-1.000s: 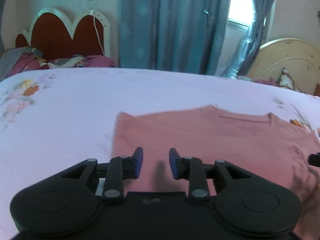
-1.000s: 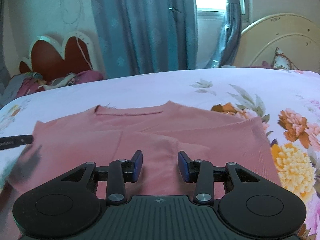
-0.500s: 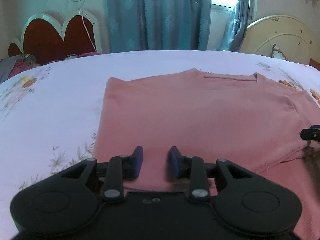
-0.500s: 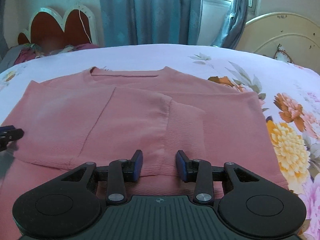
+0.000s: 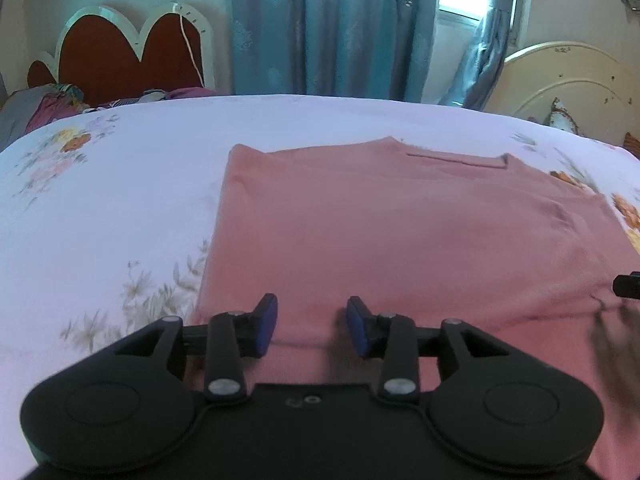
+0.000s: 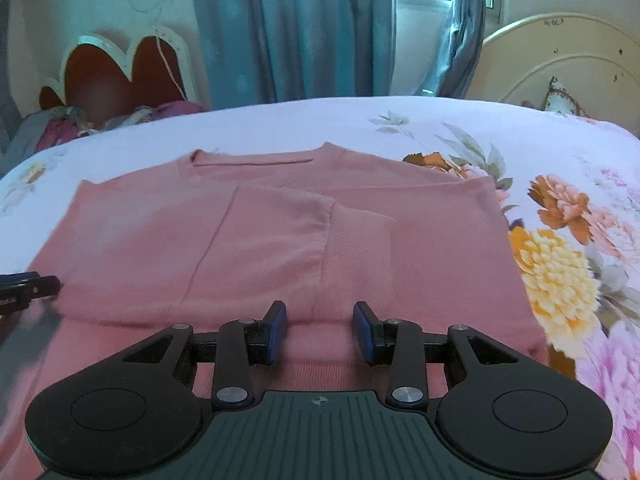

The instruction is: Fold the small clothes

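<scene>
A pink knit top (image 5: 400, 240) lies flat on the bed, neckline at the far side. In the right wrist view the top (image 6: 280, 240) has both sleeves folded across the front, cuff near the middle. My left gripper (image 5: 312, 324) is open and empty, just above the top's near hem on its left part. My right gripper (image 6: 320, 328) is open and empty over the near hem, below the folded cuff. The right gripper's tip shows at the left view's right edge (image 5: 628, 286), and the left gripper's tip shows at the right view's left edge (image 6: 28, 286).
The bed sheet (image 5: 100, 208) is white with flower prints (image 6: 560, 272). Loose clothes (image 5: 44, 108) lie at the far left by a red scalloped headboard (image 5: 120, 52). A cream headboard (image 6: 560, 64) and blue curtains (image 5: 320, 28) stand behind.
Both grippers dipped toward the top and then rose slightly and drew back; the top looks a little farther than half a second ago. Both stayed open and empty.
</scene>
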A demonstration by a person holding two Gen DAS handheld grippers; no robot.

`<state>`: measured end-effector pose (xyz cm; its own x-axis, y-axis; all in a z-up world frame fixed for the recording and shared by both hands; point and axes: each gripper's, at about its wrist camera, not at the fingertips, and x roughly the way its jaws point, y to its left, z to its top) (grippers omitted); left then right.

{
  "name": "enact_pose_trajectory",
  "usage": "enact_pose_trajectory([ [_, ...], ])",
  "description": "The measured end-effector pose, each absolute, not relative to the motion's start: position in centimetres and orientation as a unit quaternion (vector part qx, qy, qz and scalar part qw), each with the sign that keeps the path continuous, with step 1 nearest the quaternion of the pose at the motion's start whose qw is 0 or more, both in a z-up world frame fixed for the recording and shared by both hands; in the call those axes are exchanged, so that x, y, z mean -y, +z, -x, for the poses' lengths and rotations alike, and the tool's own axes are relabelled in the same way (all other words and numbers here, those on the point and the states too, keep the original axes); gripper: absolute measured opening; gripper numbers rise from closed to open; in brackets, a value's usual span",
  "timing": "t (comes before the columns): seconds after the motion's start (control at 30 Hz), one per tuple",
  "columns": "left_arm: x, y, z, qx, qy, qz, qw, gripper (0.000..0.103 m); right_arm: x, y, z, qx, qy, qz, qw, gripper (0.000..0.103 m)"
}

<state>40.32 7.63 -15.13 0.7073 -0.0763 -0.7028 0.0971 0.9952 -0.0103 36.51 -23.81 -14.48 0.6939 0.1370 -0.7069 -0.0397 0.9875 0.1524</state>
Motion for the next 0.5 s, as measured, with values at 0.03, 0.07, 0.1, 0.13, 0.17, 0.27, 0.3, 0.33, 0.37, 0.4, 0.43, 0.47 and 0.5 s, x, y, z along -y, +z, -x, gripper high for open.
enact_pose_trajectory([
  [0.03, -7.5, -15.0, -39.7, -0.379, -0.05, -0.015, 0.924, 0.038, 24.0, -14.3, -35.8, -0.388, 0.049, -0.065, 0.918, 0.037],
  [0.07, -7.2, -14.8, -38.8, -0.38, -0.055, -0.016, 0.923, 0.038, 24.1, -14.2, -35.2, -0.388, 0.05, -0.068, 0.918, 0.037],
  [0.1, -7.1, -14.6, -38.2, -0.382, -0.06, -0.016, 0.922, 0.038, 24.3, -14.1, -34.4, -0.389, 0.052, -0.073, 0.917, 0.037],
  [0.13, -6.8, -14.5, -37.6, -0.384, -0.064, -0.015, 0.921, 0.039, 24.3, -14.0, -33.8, -0.389, 0.054, -0.077, 0.916, 0.037],
  [0.17, -6.5, -14.3, -36.7, -0.385, -0.068, -0.014, 0.92, 0.04, 24.4, -14.0, -33.1, -0.391, 0.057, -0.08, 0.915, 0.037],
  [0.27, -5.8, -14.0, -34.6, -0.387, -0.075, -0.012, 0.919, 0.045, 24.4, -13.9, -31.0, -0.395, 0.068, -0.078, 0.913, 0.037],
  [0.3, -5.6, -13.9, -33.9, -0.389, -0.075, -0.012, 0.918, 0.046, 24.4, -14.0, -30.3, -0.398, 0.072, -0.079, 0.911, 0.037],
  [0.33, -5.5, -13.9, -33.2, -0.39, -0.073, -0.01, 0.918, 0.046, 24.5, -14.1, -29.6, -0.4, 0.075, -0.082, 0.91, 0.037],
  [0.37, -5.4, -13.9, -32.5, -0.391, -0.069, -0.008, 0.918, 0.047, 24.6, -14.2, -29.0, -0.401, 0.078, -0.087, 0.908, 0.037],
  [0.4, -5.4, -13.9, -31.8, -0.391, -0.064, -0.006, 0.918, 0.048, 24.7, -14.2, -28.5, -0.403, 0.081, -0.092, 0.907, 0.037],
  [0.43, -5.5, -14.0, -31.1, -0.393, -0.06, -0.004, 0.918, 0.048, 24.9, -14.3, -27.9, -0.405, 0.084, -0.095, 0.905, 0.037],
  [0.47, -5.5, -14.1, -30.5, -0.395, -0.056, -0.002, 0.917, 0.048, 25.0, -14.4, -27.5, -0.406, 0.087, -0.096, 0.905, 0.037],
  [0.5, -5.4, -14.2, -29.9, -0.397, -0.052, -0.003, 0.917, 0.048, 25.0, -14.4, -27.0, -0.405, 0.09, -0.094, 0.905, 0.037],
])
